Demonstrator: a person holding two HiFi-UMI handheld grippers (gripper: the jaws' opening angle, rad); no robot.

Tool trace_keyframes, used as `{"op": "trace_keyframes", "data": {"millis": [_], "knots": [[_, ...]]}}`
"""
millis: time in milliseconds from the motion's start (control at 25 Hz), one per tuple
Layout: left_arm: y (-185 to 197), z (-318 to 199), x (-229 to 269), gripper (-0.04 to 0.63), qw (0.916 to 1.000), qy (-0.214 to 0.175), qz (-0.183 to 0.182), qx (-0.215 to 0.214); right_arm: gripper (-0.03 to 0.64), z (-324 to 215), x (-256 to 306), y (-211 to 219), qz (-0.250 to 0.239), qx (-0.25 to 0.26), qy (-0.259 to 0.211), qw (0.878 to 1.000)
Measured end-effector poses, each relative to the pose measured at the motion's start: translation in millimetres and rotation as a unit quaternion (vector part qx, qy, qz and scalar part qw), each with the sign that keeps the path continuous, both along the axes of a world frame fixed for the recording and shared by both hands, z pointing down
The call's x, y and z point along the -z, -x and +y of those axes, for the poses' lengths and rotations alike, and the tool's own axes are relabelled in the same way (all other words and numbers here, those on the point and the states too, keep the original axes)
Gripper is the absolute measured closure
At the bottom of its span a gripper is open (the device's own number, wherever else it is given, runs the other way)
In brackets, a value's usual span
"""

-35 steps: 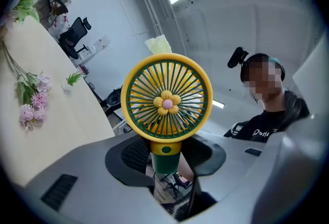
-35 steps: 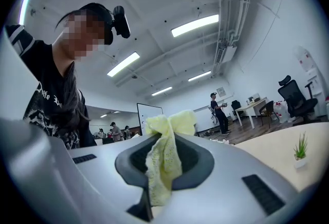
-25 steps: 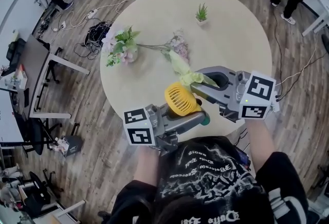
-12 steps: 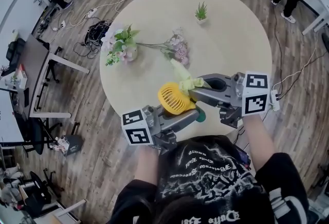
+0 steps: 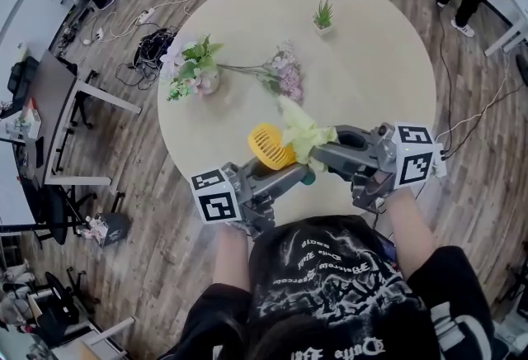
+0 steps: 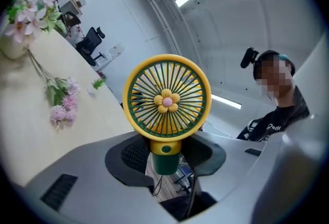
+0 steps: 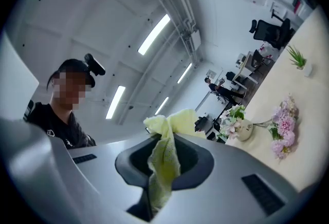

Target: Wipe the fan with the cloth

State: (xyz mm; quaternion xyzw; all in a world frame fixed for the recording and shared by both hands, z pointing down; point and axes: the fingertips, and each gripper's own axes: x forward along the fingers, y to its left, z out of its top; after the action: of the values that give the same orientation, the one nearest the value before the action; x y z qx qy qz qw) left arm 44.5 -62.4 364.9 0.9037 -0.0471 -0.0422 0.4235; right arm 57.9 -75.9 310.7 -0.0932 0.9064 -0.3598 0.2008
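So the left gripper (image 6: pixel 164 160) has its jaws about halfway closed, clamped on the stubby green base of the fan (image 6: pixel 167 102). That's all that holds it. My worry is that it's a small pinch low down on a top-heavy thing. A sideways shove from wiping could lever the head over or twist the handle out of the pads.

The right gripper (image 7: pixel 163 169) is closed on the cloth (image 7: pixel 165 153), with a loose yellow-green wad flopping out past its jaw tips. In the head view that wad sits right up against the fan's head, just ahead of both jaw tips. I can't tell if it's actually pressing yet. The second risk is a fold catching in the grille slats, which would either drag the fan around or pull the cloth out of the pinch.

Further out past the jaws there's the round table (image 5: pixel 371 61). On it are a vase of flowers (image 5: pixel 194 69), a loose pink sprig (image 5: pixel 285 78) and a tiny potted plant (image 5: pixel 323 17). If the fan drops it probably lands near the table's near edge, and it could bounce off.

Orientation: the fan's long axis runs handle to head and stands crosswise to the left gripper's jaws, base down in the pads and head up. The grille with the little flower badge faces straight back at that gripper's camera, so the back side faces the far table.
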Motion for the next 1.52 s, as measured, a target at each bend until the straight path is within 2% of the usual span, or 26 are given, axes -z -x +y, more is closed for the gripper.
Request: {"op": "trace_keyframes", "data": {"millis": [80, 200, 280, 360, 480, 560, 640, 760, 880, 960, 1120, 1200, 1360, 1440, 1520], "knots": [[9, -7, -17, 0.397, 0.9994, 0.028, -0.014, 0.016, 0.574, -3, -6, -2, -0.006, -0.019, 0.012, 1.0], [23, -18, -37, 0.397, 0.9967, 0.065, -0.023, 0.043, 0.574, -1, -18, -4, 0.012, -0.037, 0.018, 0.999], [35, -28, -55, 0.397, 0.9927, 0.072, -0.058, 0.078, 0.572, 2, -28, -7, 0.023, -0.052, 0.028, 0.998], [47, -37, -79, 0.397, 0.9842, 0.079, -0.111, 0.113, 0.572, 6, -44, -10, 0.062, -0.066, 0.036, 0.995], [63, -44, -116, 0.397, 0.9627, 0.087, -0.214, 0.141, 0.572, 18, -75, -10, 0.139, -0.069, 0.044, 0.987], [71, -47, -137, 0.397, 0.9473, 0.091, -0.269, 0.149, 0.572, 26, -92, -10, 0.168, -0.072, 0.057, 0.982], [72, -48, -152, 0.397, 0.9385, 0.102, -0.296, 0.147, 0.572, 33, -109, -11, 0.206, -0.077, 0.067, 0.973], [72, -54, -169, 0.397, 0.9256, 0.106, -0.334, 0.142, 0.572, 42, -138, -8, 0.29, -0.079, 0.071, 0.951], [74, -60, -189, 0.397, 0.9029, 0.09, -0.398, 0.136, 0.572, 49, -159, -6, 0.339, -0.077, 0.078, 0.934], [77, -62, -204, 0.397, 0.8809, 0.073, -0.45, 0.125, 0.572, 52, -168, -6, 0.354, -0.076, 0.086, 0.928], [86, -62, -226, 0.397, 0.8246, 0.024, -0.557, 0.094, 0.572, 56, -177, -9, 0.374, -0.081, 0.103, 0.918], [87, -63, -233, 0.397, 0.805, 0.007, -0.588, 0.081, 0.572, 56, -177, -13, 0.372, -0.087, 0.109, 0.918], [80, -69, -244, 0.397, 0.7847, -0.014, -0.617, 0.057, 0.572, 55, -182, -21, 0.374, -0.103, 0.126, 0.913], [78, -68, -250, 0.397, 0.78, -0.015, -0.624, 0.04, 0.572, 56, -185, -23, 0.379, -0.108, 0.135, 0.909], [77, -66, -254, 0.397, 0.779, -0.012, -0.626, 0.032, 0.572, 57, -187, -24, 0.38, -0.111, 0.14, 0.908]]}}
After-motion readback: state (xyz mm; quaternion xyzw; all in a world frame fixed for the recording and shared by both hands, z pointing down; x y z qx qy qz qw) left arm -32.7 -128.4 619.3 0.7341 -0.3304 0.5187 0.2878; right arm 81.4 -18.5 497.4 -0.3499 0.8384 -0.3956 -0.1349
